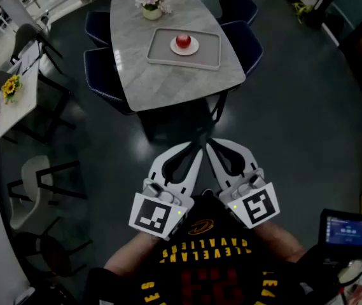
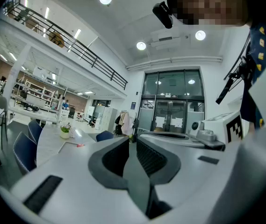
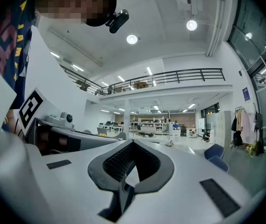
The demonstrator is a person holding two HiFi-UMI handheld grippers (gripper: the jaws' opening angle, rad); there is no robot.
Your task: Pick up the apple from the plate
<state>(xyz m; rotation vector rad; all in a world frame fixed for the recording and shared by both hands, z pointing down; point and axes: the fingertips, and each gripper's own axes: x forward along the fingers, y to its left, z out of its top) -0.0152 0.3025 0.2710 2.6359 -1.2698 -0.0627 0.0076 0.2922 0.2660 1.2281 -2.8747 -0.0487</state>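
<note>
A red apple [image 1: 183,41] sits on a small white plate [image 1: 193,47] in a grey tray [image 1: 212,56] on the marble table [image 1: 161,84], far ahead of me. Both grippers are held close to my body, well short of the table, with their jaws pointing toward it. The left gripper [image 1: 195,147] is shut with nothing in it, and so is the right gripper [image 1: 210,142]. In the left gripper view the left gripper [image 2: 132,141] aims past the table [image 2: 51,146], where the apple [image 2: 79,145] is a tiny red spot. The right gripper view shows the right gripper [image 3: 133,143] with its pads together.
Dark blue chairs [image 1: 241,40] surround the table, and a flower pot [image 1: 152,8] stands at its far end. A white side table [image 1: 12,110] with yellow flowers and a pale chair [image 1: 31,189] are at the left. A screen device [image 1: 345,229] is at the lower right.
</note>
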